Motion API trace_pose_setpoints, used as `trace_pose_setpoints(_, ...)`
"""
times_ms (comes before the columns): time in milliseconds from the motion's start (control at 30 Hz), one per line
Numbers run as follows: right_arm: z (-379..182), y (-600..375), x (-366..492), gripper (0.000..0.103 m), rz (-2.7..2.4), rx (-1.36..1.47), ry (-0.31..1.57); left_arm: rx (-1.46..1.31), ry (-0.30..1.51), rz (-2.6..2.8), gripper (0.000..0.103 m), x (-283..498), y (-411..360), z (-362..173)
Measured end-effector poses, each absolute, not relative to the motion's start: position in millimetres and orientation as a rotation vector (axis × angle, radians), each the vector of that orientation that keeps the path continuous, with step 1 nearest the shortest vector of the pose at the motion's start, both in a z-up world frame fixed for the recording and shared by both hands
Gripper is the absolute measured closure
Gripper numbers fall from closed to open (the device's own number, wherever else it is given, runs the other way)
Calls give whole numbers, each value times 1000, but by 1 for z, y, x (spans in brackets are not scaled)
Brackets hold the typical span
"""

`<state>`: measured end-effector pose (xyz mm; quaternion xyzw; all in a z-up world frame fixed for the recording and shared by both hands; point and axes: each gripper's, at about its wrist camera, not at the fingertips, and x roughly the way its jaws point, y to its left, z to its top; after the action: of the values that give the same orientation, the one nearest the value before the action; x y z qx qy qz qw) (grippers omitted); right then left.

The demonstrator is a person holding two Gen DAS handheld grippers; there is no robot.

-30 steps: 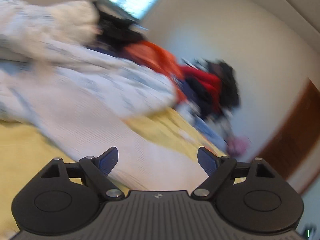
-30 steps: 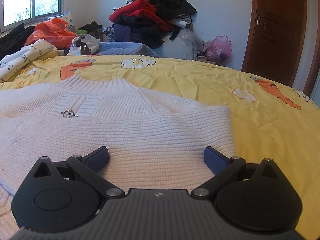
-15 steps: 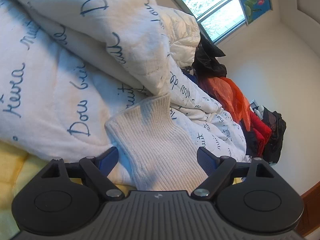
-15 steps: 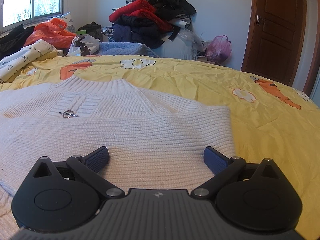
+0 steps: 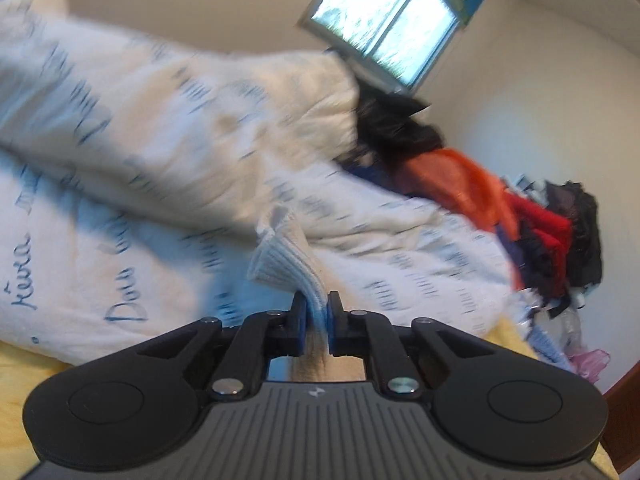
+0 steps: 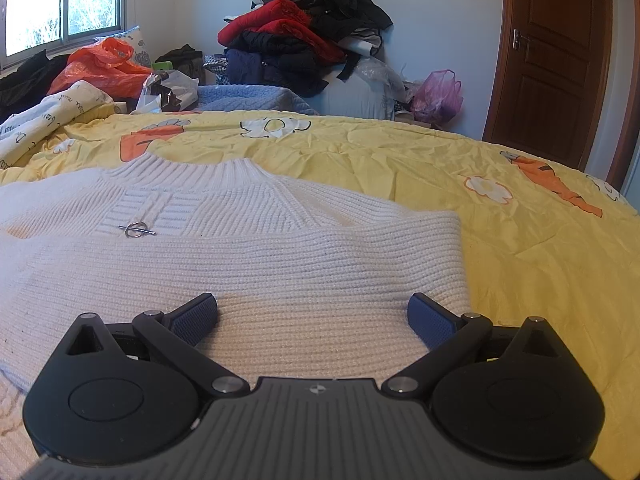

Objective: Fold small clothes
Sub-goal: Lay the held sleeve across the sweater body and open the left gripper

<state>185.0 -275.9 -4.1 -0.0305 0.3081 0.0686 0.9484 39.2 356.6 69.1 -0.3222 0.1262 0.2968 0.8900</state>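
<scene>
my left hand-held gripper [image 5: 317, 322] pinches the soft, floppy sweater [image 6: 248, 264] by its cuff [image 5: 286, 258]; right hand-held gripper [image 6: 313, 322] gapes wide.

The sweater [image 6: 256, 264] is thick white ribbed knit, coarse and matt, with a small shiny metal ring pin [image 6: 137, 229] on its chest. Its ribbed cuff [image 5: 286, 264] is pinched by the left gripper [image 5: 317, 320], matt black plastic with bright metal pivot pins. The right gripper [image 6: 313, 316] has 2 pads [image 6: 434, 322] of blue, finely textured rubber. The bedspread [image 6: 500, 248] is yellow printed cloth, creased. The quilt [image 5: 132, 184] looks soft. The door [image 6: 556, 60] is glossy brown wood.
</scene>
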Motion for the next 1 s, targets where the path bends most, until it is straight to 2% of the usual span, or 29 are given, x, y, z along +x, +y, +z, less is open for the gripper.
trace_pose_setpoints(133, -4, -276, 185, 2, 140, -61, 627, -653, 202, 451, 94, 58, 278, 107)
trace_pose_setpoints(267, -3, -277, 185, 2, 142, -55, 625, -635, 223, 221, 94, 89, 172, 110)
trace_pose_setpoints(500, -3, -281, 185, 2, 151, -26, 626, -546, 480, -22, 94, 137, 15, 49)
trace_pose_setpoints(700, -3, -280, 186, 2, 150, -14, 626, -397, 637, -56, 91, 153, -20, 16)
trace_pose_setpoints(767, -3, -282, 186, 2, 153, -4, 625, -318, 641, -177, 65, 146, -24, 23)
trace_pose_setpoints(800, -3, -282, 186, 2, 153, -2, 625, -275, 642, -252, 57, 136, -29, 28)
trace_pose_setpoints(833, -3, -282, 186, 2, 153, -2, 625, -230, 624, -310, 35, 123, -31, 33)
trace_pose_setpoints(867, -3, -282, 186, 2, 153, -3, 625, -192, 586, -328, 21, 108, -29, 37)
trace_pose_setpoints(933, -3, -282, 186, 2, 152, -5, 624, -132, 482, -305, 17, 75, -20, 41)
trace_pose_setpoints(1000, -3, -282, 186, 2, 151, -5, 624, -123, 470, -279, 17, 53, -4, 38)
